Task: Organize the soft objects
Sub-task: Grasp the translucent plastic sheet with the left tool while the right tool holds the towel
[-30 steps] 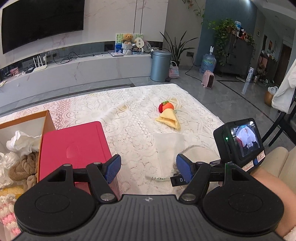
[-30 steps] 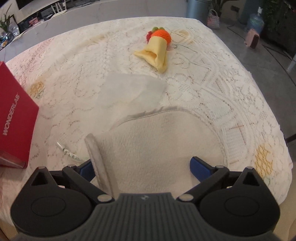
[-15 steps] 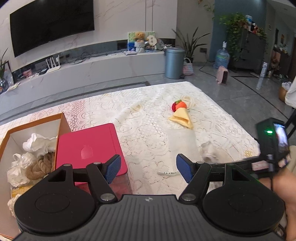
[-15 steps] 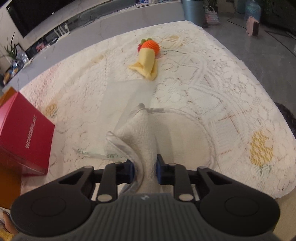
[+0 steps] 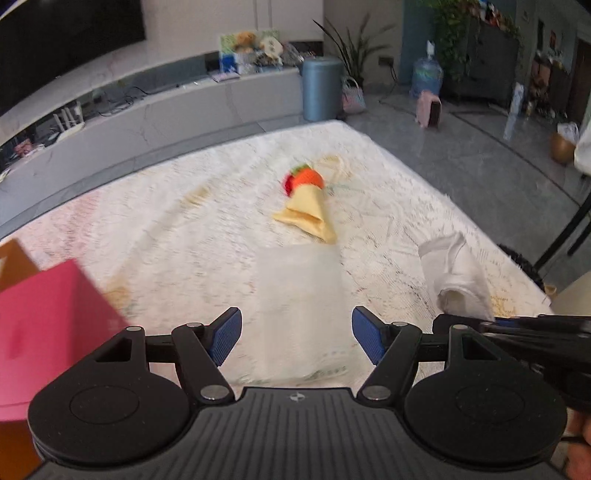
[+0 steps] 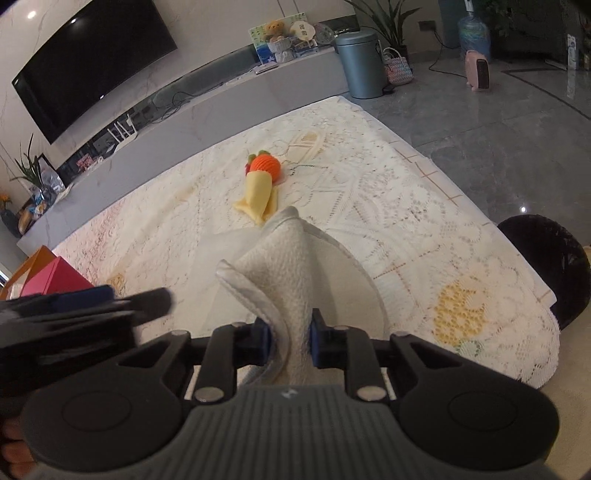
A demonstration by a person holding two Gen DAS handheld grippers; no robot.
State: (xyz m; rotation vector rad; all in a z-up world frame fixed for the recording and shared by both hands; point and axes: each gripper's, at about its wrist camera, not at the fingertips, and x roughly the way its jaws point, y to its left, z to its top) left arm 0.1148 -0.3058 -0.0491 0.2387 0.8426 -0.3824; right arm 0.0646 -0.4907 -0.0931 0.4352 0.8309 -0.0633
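Living room, glossy grey tile floor (image 6: 517, 122) with lamp glare. Landmark: grey pedal bin (image 6: 360, 64) on the floor.

Left of the bin: long pale marble-look TV bench (image 6: 207, 107); on its end nearest the bin, a teddy bear (image 6: 274, 29) and framed pictures. Above the bench, a dark curved TV (image 6: 92, 62) on a pale wall.

Behind the bin: leafy potted plant (image 6: 388, 14).

Right of the bin: small woven basket (image 6: 397, 66), water jug (image 6: 474, 31), pink heater (image 6: 478, 70).
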